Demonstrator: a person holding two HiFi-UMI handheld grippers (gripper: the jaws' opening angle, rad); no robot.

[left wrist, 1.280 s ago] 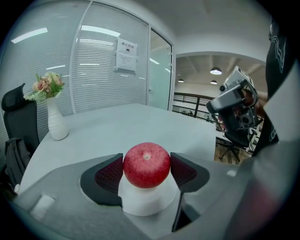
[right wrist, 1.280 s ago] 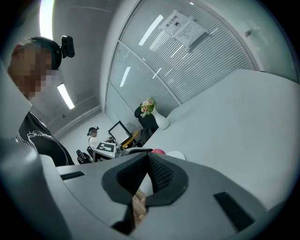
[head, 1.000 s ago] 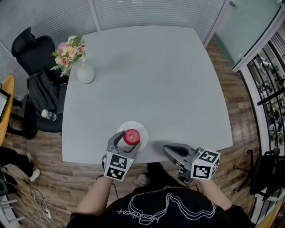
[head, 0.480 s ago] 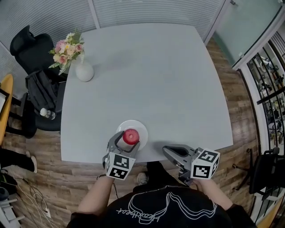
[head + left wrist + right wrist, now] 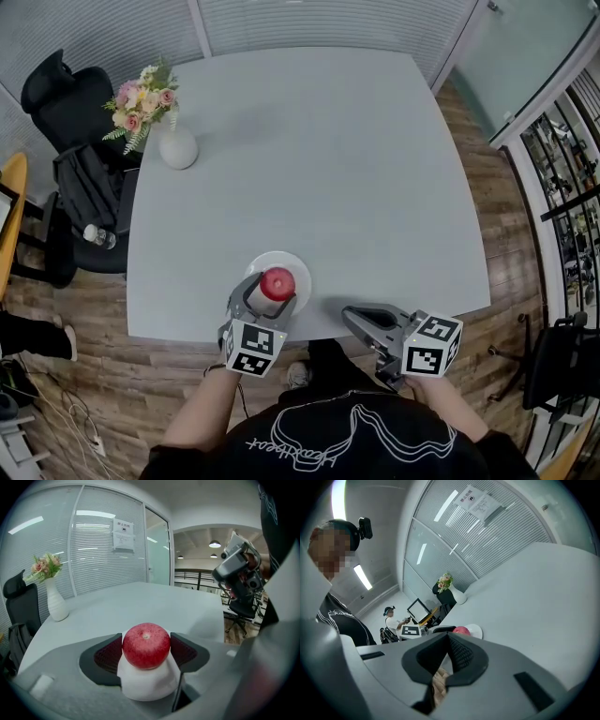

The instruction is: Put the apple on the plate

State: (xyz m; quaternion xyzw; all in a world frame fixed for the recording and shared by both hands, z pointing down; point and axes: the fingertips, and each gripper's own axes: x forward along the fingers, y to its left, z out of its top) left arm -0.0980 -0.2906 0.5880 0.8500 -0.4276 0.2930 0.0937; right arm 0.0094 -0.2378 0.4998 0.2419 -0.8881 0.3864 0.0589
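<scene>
A red apple (image 5: 277,281) sits between the jaws of my left gripper (image 5: 273,291), just over a small white plate (image 5: 300,266) near the table's front edge. In the left gripper view both dark pads press the apple (image 5: 146,645) at its sides, with the plate (image 5: 149,690) right under it; I cannot tell whether the apple touches the plate. My right gripper (image 5: 352,315) hovers at the table's front edge to the right, shut and empty. The right gripper (image 5: 449,643) view shows the apple (image 5: 461,630) and plate (image 5: 476,631) ahead on the left.
A white vase of flowers (image 5: 176,146) stands at the grey table's (image 5: 328,169) far left corner. A black office chair (image 5: 58,94) and a bag stand beside the table on the left. Wooden floor surrounds the table.
The left gripper with the apple has barely shifted over the plate. The right gripper has stayed put.
</scene>
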